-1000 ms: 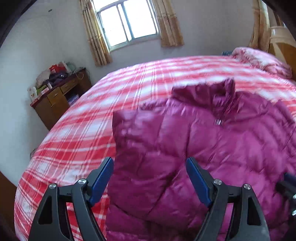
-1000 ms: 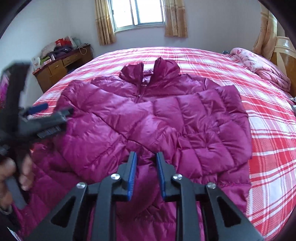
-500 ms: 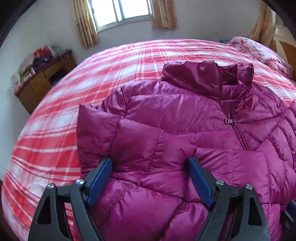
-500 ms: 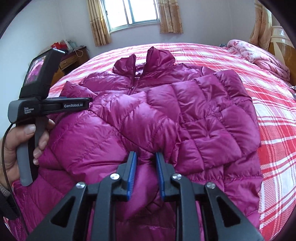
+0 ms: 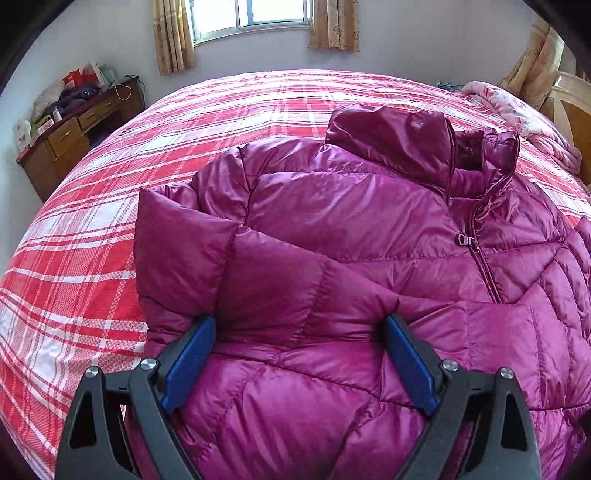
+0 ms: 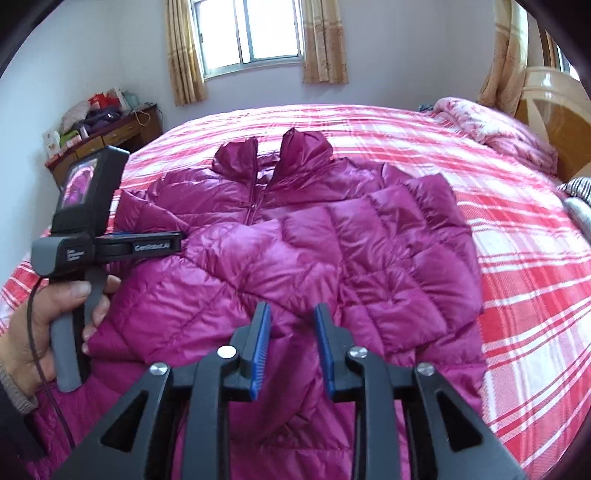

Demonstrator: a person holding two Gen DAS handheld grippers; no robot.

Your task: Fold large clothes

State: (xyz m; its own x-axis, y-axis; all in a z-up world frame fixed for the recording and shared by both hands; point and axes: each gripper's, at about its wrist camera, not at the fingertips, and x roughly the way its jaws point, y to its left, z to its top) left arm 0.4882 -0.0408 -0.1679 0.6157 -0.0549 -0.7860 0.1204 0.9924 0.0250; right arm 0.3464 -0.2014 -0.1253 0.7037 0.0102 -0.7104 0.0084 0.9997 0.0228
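Left claw [image 5: 295, 347] just spread wide over jacket [image 5: 351, 229] sleeve, letting go; right claw [image 6: 291, 328] loosening too, slightly apart over the jacket's hem side. Sleeve fold looks done.

Both views ride low over the near edge of the bed [image 5: 110, 206], tilted down and facing the window [image 5: 273, 14] on the far wall. The left wrist view sits close over the jacket's [image 5: 351, 229] left shoulder. The right wrist view stands further back and takes in the whole jacket [image 6: 369, 236]. Both share jacket, plaid bed [image 6: 517, 258], window [image 6: 269, 29] and the corner desk [image 5: 70, 136].
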